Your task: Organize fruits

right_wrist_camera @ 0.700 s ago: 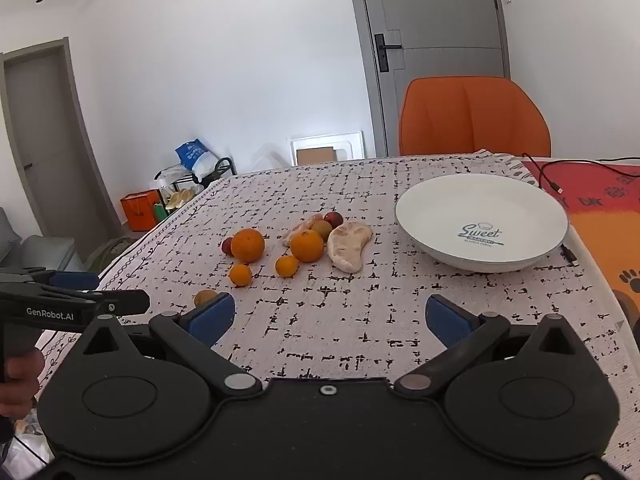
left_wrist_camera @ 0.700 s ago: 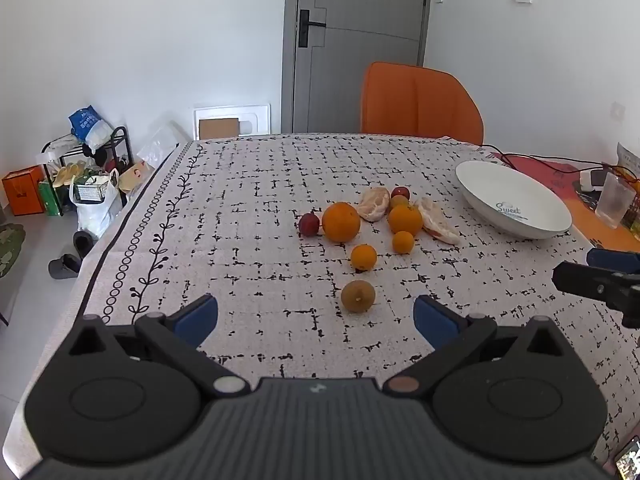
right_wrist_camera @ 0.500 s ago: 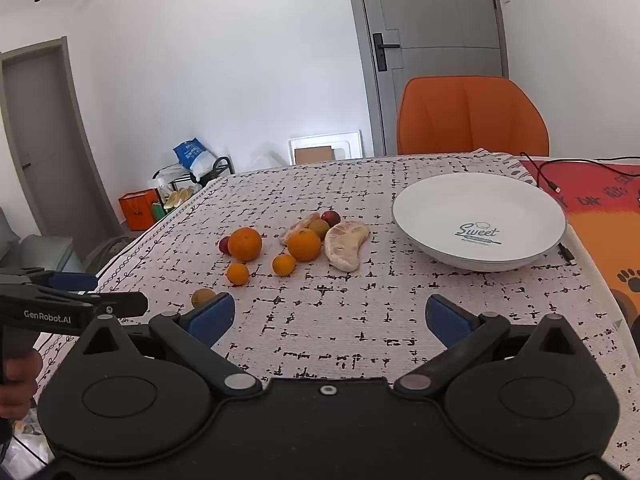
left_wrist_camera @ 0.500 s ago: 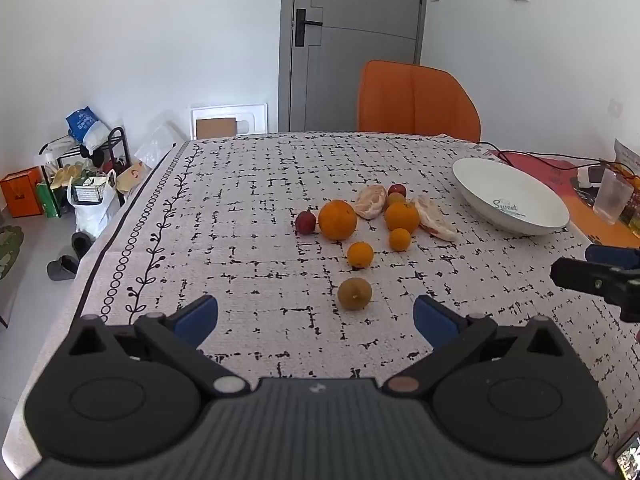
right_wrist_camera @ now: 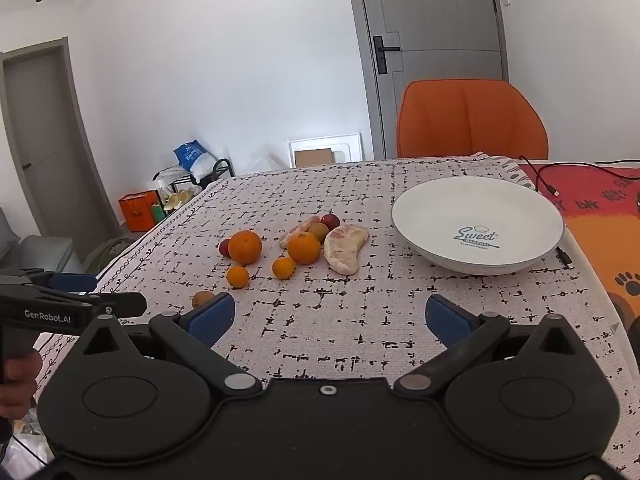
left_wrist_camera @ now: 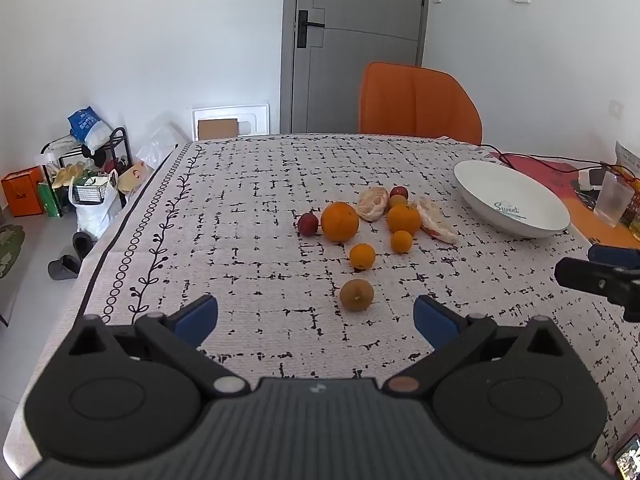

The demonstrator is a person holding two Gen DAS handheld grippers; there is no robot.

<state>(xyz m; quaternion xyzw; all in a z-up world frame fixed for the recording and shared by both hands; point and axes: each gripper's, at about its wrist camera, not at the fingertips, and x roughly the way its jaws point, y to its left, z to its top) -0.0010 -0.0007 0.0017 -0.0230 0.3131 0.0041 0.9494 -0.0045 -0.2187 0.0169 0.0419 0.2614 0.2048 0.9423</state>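
A cluster of fruit lies mid-table: a big orange point(left_wrist_camera: 339, 221) point(right_wrist_camera: 245, 246), a second orange point(left_wrist_camera: 403, 219) point(right_wrist_camera: 304, 247), two small tangerines point(left_wrist_camera: 362, 256) point(right_wrist_camera: 237, 276), a brownish round fruit point(left_wrist_camera: 356, 295) nearest me, two red plums point(left_wrist_camera: 308, 224), and peeled pomelo pieces point(left_wrist_camera: 436, 221) point(right_wrist_camera: 345, 248). A white bowl point(left_wrist_camera: 552, 216) point(right_wrist_camera: 520, 200) stands empty to their right. My left gripper point(left_wrist_camera: 316, 318) is open and empty just short of the brownish fruit. My right gripper point(right_wrist_camera: 330, 320) is open and empty, in front of the bowl and fruit.
An orange chair point(left_wrist_camera: 418, 104) stands at the table's far edge. A cable point(right_wrist_camera: 548, 184) and a red-orange mat point(right_wrist_camera: 600, 208) lie right of the bowl, with a clear cup point(left_wrist_camera: 612, 204) beyond. Bags and a rack point(left_wrist_camera: 84, 176) stand on the floor at left.
Both views have drifted slightly, so the fruit sits a little differently in frame. Both grippers stay open and nothing on the table has moved.
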